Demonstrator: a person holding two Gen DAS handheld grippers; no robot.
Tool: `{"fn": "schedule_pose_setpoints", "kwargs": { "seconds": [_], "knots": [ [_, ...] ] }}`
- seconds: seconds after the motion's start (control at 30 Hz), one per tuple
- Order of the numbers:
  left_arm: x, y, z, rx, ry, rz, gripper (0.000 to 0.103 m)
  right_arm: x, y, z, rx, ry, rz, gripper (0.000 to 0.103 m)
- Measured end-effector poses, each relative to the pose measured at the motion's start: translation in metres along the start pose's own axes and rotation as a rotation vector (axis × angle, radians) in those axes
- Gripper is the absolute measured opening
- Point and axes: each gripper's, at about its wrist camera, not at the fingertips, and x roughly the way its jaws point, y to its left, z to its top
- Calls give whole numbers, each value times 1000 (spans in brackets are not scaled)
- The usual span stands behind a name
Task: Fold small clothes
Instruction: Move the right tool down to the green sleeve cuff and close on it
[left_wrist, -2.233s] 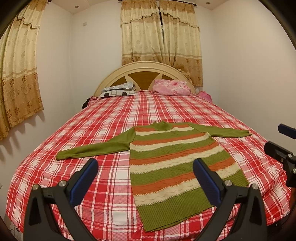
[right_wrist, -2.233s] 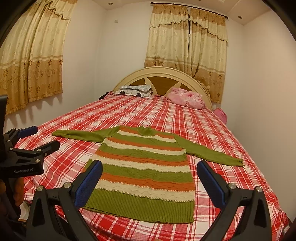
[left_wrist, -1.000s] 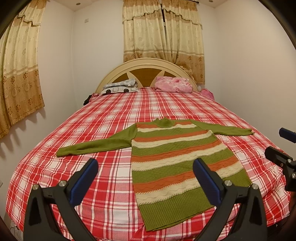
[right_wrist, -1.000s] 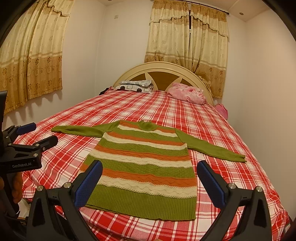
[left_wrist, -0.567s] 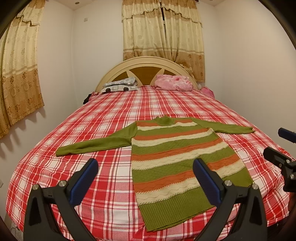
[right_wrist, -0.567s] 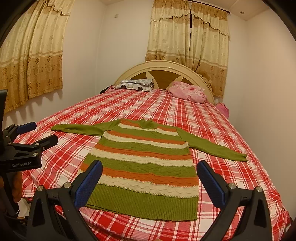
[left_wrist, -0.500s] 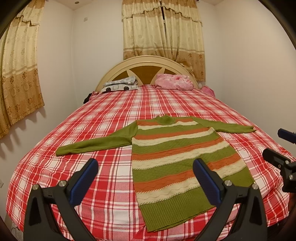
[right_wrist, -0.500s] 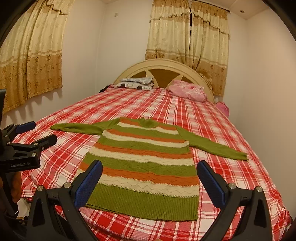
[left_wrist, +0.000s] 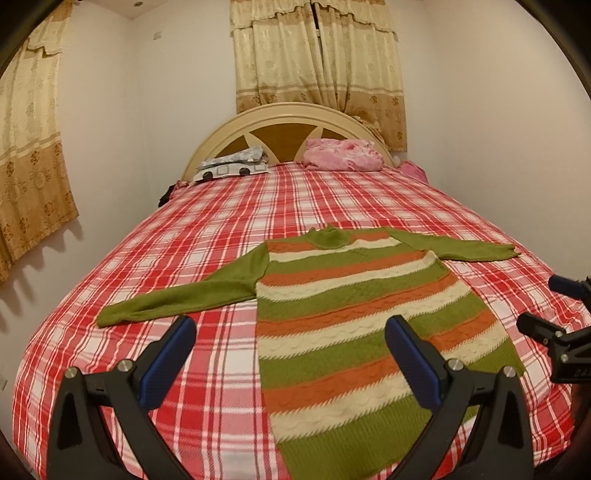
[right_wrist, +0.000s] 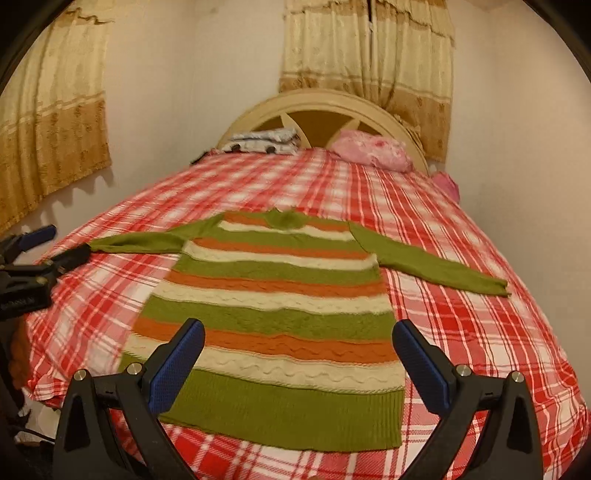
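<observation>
On bed (left_wrist: 221, 236), flat striped sweater (right_wrist: 273, 295)

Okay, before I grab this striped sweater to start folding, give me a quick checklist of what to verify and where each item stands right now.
1. Sweater lies flat on the bed, front up: ok.
2. Both sleeves spread out to the sides, left sleeve, right sleeve: ok.
3. Left gripper jaws open and holding nothing: ok.
4. Right gripper jaws open and holding nothing: ok.
5. Nothing lying on the sweater: ok.
6. Hem fully on the bed: cannot tell; it lies close to the near edge.
</observation>
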Motion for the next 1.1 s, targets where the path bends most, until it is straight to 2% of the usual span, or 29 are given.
{"fn": "schedule_pose_setpoints", "kwargs": {
  "seconds": [0.3, 0.5, 0.67, 0.87, 1.03, 1.1],
  "knots": [
    [69, -24, 5, 62, 60, -2, 103, 74, -70, -1, 110, 99, -37, 102],
    [108, -33, 4, 110, 59, 43, 103, 114, -136, 1, 189, 161, -119, 102],
    [138, -30, 3, 88, 107, 47, 103, 144, -205, 3, 303, 194, -177, 102],
    [160, -31, 1, 88, 130, 64, 103, 174, -306, -2, 534, 228, -224, 102],
    [177, -33, -2, 96, 144, 79, 103, 190, -377, -11, 676, 241, -311, 102],
    [183, -32, -2, 91, 151, 86, 103, 198, -402, -14, 718, 249, -342, 97]
  ]
}}
